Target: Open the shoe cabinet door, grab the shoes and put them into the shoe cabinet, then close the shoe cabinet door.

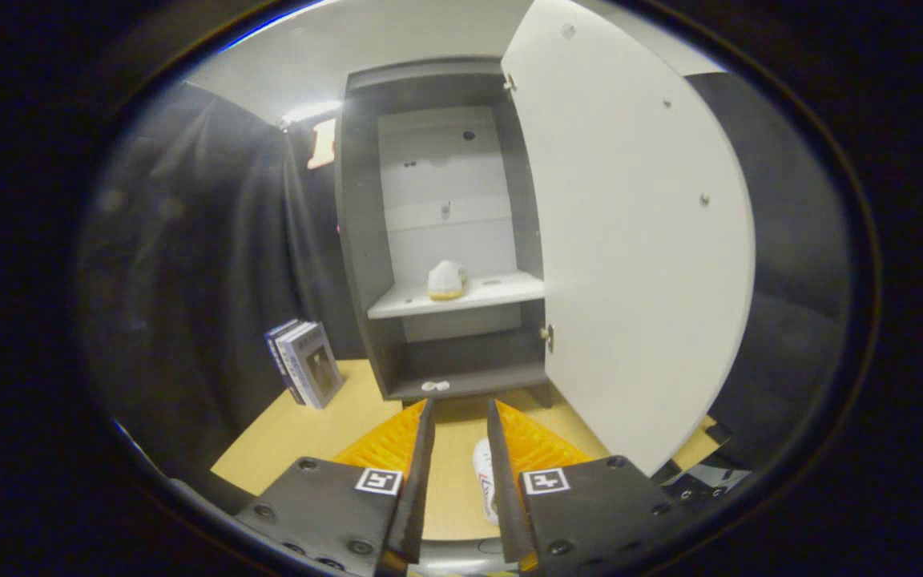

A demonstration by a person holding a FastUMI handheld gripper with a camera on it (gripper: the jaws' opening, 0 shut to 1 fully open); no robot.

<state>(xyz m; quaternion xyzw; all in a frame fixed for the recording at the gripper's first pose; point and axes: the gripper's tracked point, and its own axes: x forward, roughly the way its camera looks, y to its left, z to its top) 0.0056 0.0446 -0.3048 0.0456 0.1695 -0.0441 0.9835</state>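
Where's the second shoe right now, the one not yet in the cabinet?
In the gripper view, the white shoe lies on the wooden floor between the open gripper's fingers, against the right one, short of the shoe cabinet whose door stands open.

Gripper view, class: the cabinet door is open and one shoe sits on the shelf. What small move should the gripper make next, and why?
Probably lower the gripper onto the second shoe and close on it. The door stands wide open, one shoe already rests on the cabinet shelf, and the other lies on the floor between the open fingers, nearer the right one.
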